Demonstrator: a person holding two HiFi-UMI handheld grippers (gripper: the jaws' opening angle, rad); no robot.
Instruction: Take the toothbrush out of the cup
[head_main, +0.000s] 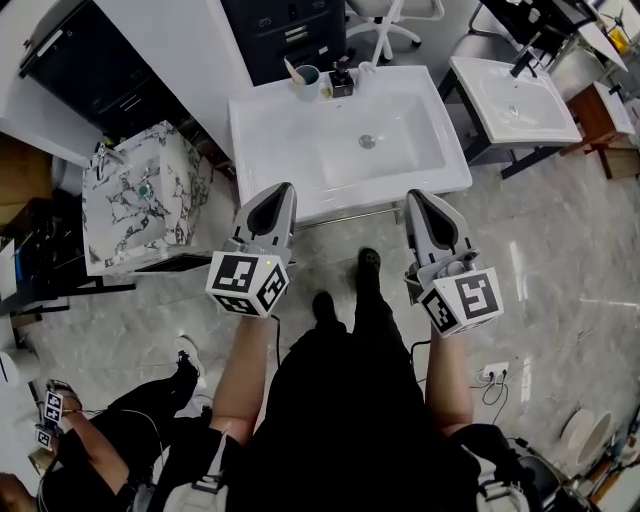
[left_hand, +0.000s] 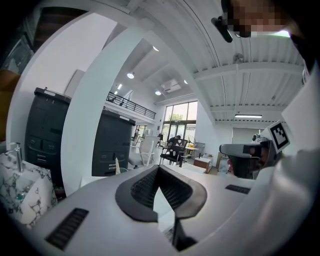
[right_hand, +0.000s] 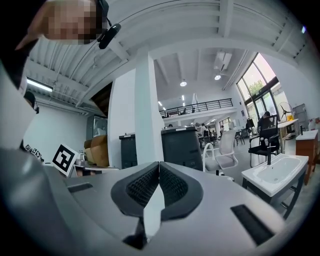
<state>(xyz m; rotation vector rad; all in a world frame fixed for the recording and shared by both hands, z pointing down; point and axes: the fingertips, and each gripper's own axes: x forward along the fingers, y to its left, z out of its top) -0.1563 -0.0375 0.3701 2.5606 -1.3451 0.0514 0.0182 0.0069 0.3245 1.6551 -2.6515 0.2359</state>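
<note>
A blue-grey cup (head_main: 307, 78) stands at the back left of the white sink (head_main: 250, 170), with a pale toothbrush (head_main: 293, 70) leaning out of it to the left. Both grippers hover in front of the sink's near edge, well short of the cup. My left gripper (head_main: 283, 190) is shut and holds nothing. My right gripper (head_main: 415, 197) is also shut and holds nothing. In the left gripper view the closed jaws (left_hand: 159, 167) fill the foreground, and the toothbrush (left_hand: 117, 166) pokes up just beyond them. The right gripper view shows only its closed jaws (right_hand: 159, 164) and the room.
A dark faucet (head_main: 342, 78) sits beside the cup. A marble-patterned cabinet (head_main: 140, 195) stands left of the sink, and a second sink (head_main: 512, 100) stands to the right. Another person (head_main: 110, 440) crouches at the lower left. Dark cabinets stand behind the sink.
</note>
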